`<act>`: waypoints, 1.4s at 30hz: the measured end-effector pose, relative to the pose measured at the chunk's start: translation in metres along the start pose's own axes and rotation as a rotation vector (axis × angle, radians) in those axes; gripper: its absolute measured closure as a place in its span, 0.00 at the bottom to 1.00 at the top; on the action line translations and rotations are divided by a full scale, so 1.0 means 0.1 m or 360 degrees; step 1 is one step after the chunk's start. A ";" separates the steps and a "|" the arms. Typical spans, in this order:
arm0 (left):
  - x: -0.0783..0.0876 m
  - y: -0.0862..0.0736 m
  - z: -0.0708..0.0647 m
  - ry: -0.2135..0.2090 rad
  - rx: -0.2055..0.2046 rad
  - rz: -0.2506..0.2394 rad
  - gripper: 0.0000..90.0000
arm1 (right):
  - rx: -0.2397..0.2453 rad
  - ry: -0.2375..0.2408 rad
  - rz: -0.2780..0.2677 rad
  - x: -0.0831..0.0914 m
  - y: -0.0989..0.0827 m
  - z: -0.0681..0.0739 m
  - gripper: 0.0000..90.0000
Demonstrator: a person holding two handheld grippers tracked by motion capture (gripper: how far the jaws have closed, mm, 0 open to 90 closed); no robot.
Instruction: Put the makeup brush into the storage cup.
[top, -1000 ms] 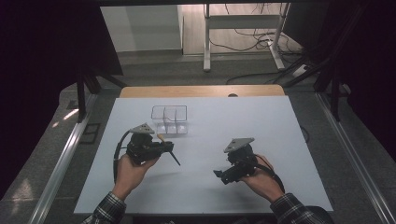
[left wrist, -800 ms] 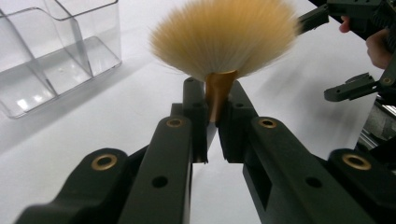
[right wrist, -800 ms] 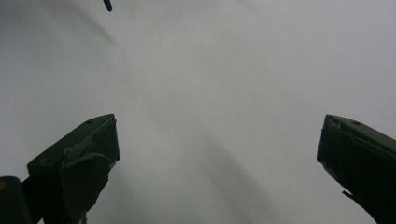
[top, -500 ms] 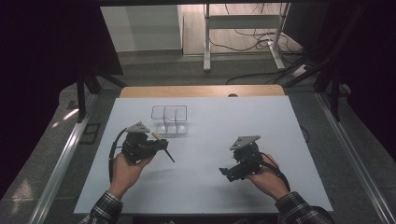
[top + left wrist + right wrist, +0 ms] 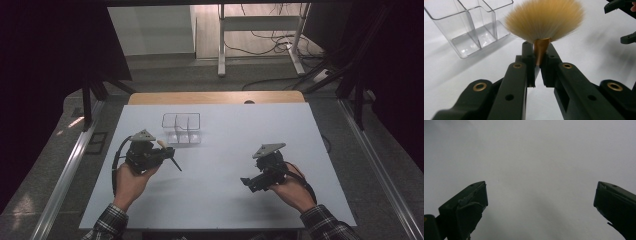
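The left gripper [image 5: 537, 53] had its two black jaws clamped on the copper-coloured metal collar of a makeup brush with a wide fan of soft tan bristles [image 5: 544, 21]. In the left gripper view the bristles stood up above the jaw tips, and in the high view the thin dark handle of the brush [image 5: 172, 161] pointed out of the gripper toward the middle of the white table [image 5: 225, 200]. The brush was held above the table, near its left edge, and just in front of a clear plastic organiser box with several compartments [image 5: 181, 128]. This box stood on the table close to the far edge, left of the centre, and the brush was not touching it. The right gripper [image 5: 248, 182] was in the person's right hand [image 5: 292, 192] over the near right part of the table, well apart from the brush. In the right gripper view its jaws stood wide apart with only the white surface between them
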State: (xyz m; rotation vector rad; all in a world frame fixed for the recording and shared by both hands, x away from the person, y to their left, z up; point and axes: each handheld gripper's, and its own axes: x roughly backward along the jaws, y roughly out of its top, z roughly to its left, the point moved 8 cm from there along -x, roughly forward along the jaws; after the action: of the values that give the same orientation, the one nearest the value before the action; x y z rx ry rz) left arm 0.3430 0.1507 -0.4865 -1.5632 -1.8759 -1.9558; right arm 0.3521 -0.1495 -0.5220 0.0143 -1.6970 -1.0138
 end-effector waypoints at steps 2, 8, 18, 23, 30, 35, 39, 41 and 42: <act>0.01 0.00 0.01 0.0008 0.0000 -0.0001 0.92 | -0.0003 0.0000 0.0004 0.01 -0.01 -0.01 0.00; 0.02 -0.01 0.04 0.0030 -0.0002 -0.0008 0.92 | -0.0003 -0.0013 0.0018 0.04 -0.06 -0.06 0.00; 0.09 0.00 0.12 0.0083 -0.0005 -0.0047 0.92 | -0.0092 -0.0034 -0.0003 0.13 -0.14 -0.19 0.00; 0.11 -0.01 0.15 0.0100 -0.0004 -0.0054 0.92 | -0.0105 -0.0041 0.0002 0.16 -0.18 -0.21 0.00; 0.13 0.00 0.18 0.0121 -0.0017 -0.0059 0.92 | -0.0150 -0.0072 -0.0002 0.24 -0.25 -0.28 0.00; 0.16 0.02 0.21 0.0140 -0.0009 -0.0072 0.92 | -0.0172 -0.0090 0.0004 0.29 -0.31 -0.32 0.00; 0.19 0.03 0.25 0.0148 -0.0003 -0.0089 0.92 | -0.0190 -0.0110 -0.0004 0.35 -0.37 -0.37 0.00; 0.19 0.04 0.27 0.0154 0.0007 -0.0093 0.92 | -0.0210 -0.0125 -0.0004 0.38 -0.40 -0.40 0.00; 0.20 0.04 0.28 0.0156 0.0008 -0.0094 0.92 | -0.0209 -0.0158 -0.0015 0.41 -0.42 -0.43 0.00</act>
State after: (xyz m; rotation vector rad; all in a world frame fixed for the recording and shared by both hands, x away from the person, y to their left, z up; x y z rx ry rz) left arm 0.3528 0.1821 -0.4771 -1.3989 -1.9081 -2.0093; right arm 0.3503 -0.2223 -0.5147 -0.1153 -1.7176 -1.1476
